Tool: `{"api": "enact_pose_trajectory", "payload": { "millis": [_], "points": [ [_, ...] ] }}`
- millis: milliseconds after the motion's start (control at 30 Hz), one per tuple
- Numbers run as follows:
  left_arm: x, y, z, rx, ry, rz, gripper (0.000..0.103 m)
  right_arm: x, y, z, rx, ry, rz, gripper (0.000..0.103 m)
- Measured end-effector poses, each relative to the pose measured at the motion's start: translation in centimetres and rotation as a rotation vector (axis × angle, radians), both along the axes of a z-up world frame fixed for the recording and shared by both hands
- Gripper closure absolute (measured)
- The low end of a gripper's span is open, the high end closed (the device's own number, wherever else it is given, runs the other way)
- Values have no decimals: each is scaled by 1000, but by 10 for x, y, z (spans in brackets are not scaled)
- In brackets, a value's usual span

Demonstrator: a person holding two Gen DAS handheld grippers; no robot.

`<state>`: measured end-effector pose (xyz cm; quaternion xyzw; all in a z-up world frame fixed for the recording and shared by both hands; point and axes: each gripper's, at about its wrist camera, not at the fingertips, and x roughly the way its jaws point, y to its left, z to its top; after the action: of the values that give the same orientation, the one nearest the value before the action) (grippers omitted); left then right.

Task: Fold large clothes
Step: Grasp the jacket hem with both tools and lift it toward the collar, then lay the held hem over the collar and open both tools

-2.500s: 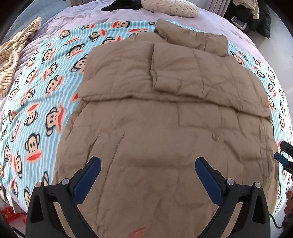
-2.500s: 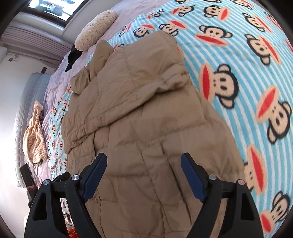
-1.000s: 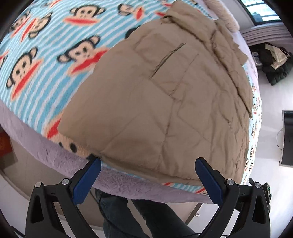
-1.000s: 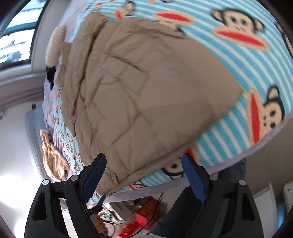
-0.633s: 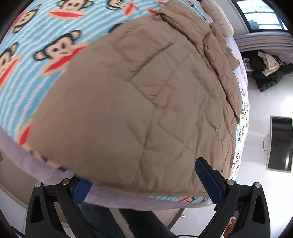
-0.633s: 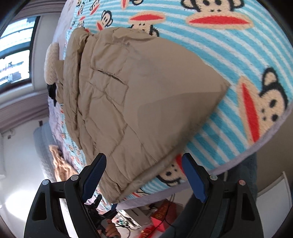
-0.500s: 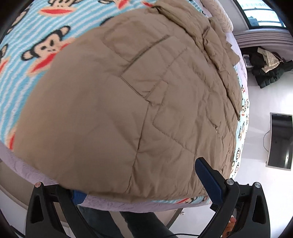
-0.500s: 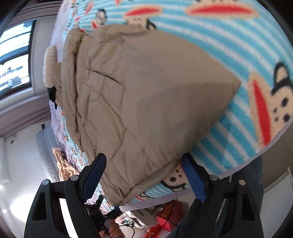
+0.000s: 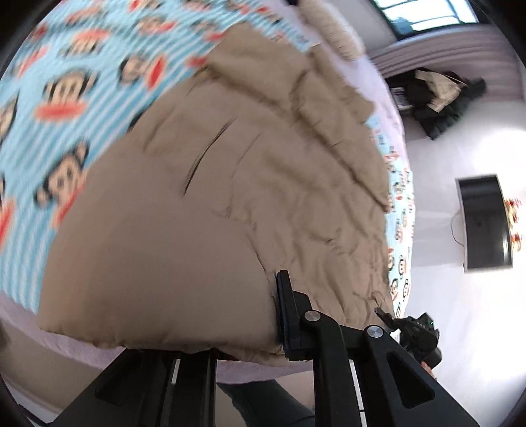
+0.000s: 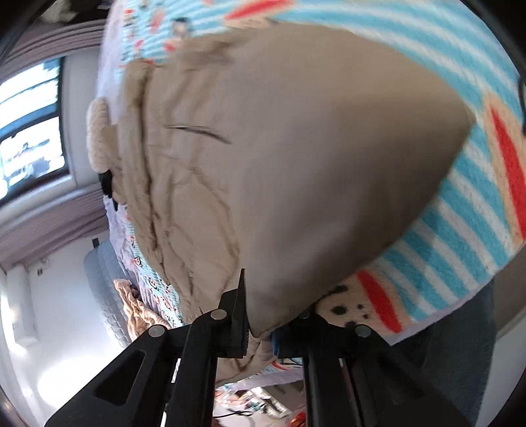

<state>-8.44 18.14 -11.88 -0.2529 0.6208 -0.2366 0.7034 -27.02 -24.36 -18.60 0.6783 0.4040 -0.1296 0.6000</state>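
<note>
A tan quilted jacket (image 9: 213, 197) lies spread on a bed, with its near hem at the bed's edge. My left gripper (image 9: 259, 315) has its jaws closing on the hem's left corner. One finger (image 9: 289, 315) presses on the fabric and the other is hidden under it. The right wrist view shows the jacket (image 10: 296, 147) from its other corner. There my right gripper (image 10: 266, 315) is closing too, with a fold of hem pinched between its fingers (image 10: 238, 308). The right gripper (image 9: 414, 331) also shows in the left wrist view, small, at the hem's far end.
A blue-striped monkey-print blanket (image 9: 65, 98) covers the bed under the jacket. A cream pillow (image 9: 332, 29) lies at the head end. Dark clothes (image 9: 437, 98) and a black screen (image 9: 483, 223) are beyond the far side. A beige striped garment (image 10: 138, 305) lies at the other side. A person's legs (image 9: 269, 404) stand below.
Both grippers went from wide open above the near hem to closed on its two corners. The left corner has lifted a little off the bed.
</note>
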Motion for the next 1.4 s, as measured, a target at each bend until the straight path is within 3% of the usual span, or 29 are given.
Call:
{"api": "enact_pose_trajectory", "payload": {
  "millis": [267, 467, 633, 767, 1033, 1400],
  "points": [
    [54, -10, 67, 10, -185, -39, 86, 50, -16, 77, -176, -129, 104, 94],
    [117, -36, 106, 66, -291, -10, 86, 122, -43, 130, -293, -209, 220, 94],
    [174, -63, 123, 115, -343, 35, 86, 192, -73, 158, -330, -262, 297, 94],
    [217, -77, 118, 144, -341, 84, 86, 250, -96, 170, -377, -275, 371, 94],
    [302, -104, 69, 276, -312, 99, 86, 354, -121, 134, -399, -223, 462, 94],
    [377, -129, -31, 376, -224, 84, 83, 420, -143, 24, -327, -91, 408, 94]
  ]
}}
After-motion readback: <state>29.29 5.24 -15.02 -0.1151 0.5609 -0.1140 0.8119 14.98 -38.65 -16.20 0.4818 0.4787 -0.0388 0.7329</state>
